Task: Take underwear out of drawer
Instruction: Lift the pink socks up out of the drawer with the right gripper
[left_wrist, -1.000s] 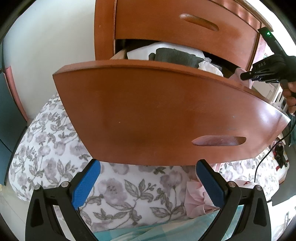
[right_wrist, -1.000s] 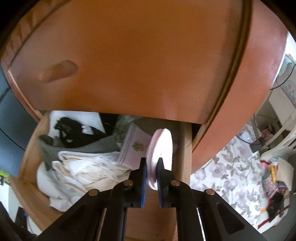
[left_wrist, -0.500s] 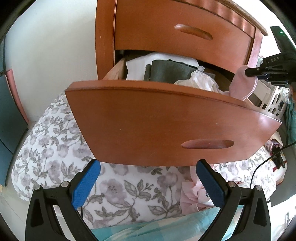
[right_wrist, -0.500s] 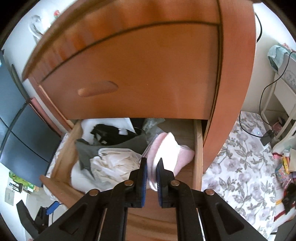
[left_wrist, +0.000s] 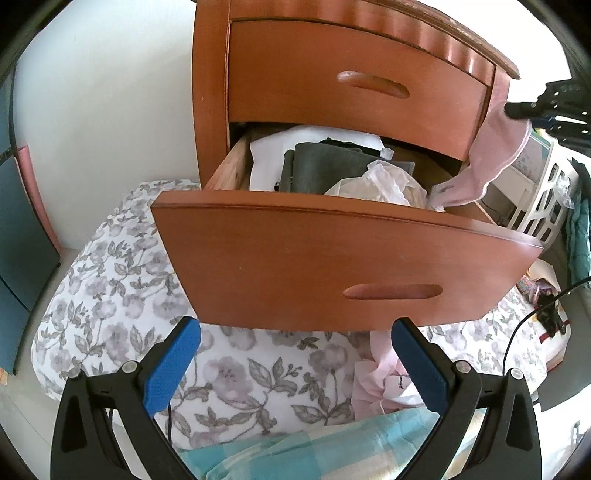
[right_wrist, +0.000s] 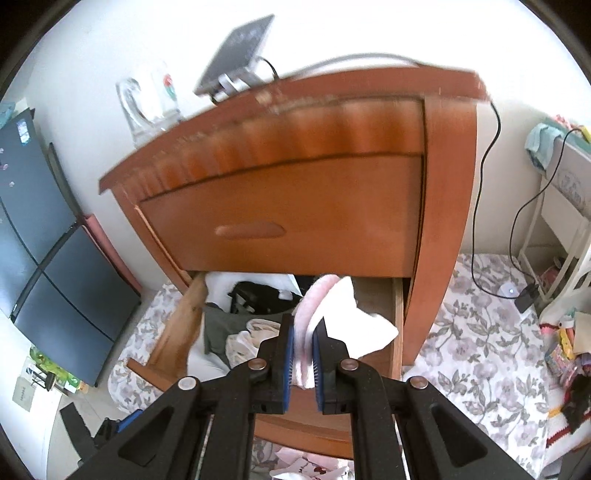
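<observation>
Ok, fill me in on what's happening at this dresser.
A person is working two handheld grippers at a wooden dresser whose lower drawer is pulled open. The right gripper is shut on a pale pink piece of underwear and holds it above the drawer's right end, its lower end hanging down to the drawer. The left gripper is open and empty, in front of the drawer. More folded clothes lie inside.

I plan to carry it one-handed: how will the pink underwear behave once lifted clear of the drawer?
Probably floppy: the pink underwear droops from the right gripper. Likely light, since a pinch at one edge holds it. It may drag on the drawer.
</observation>
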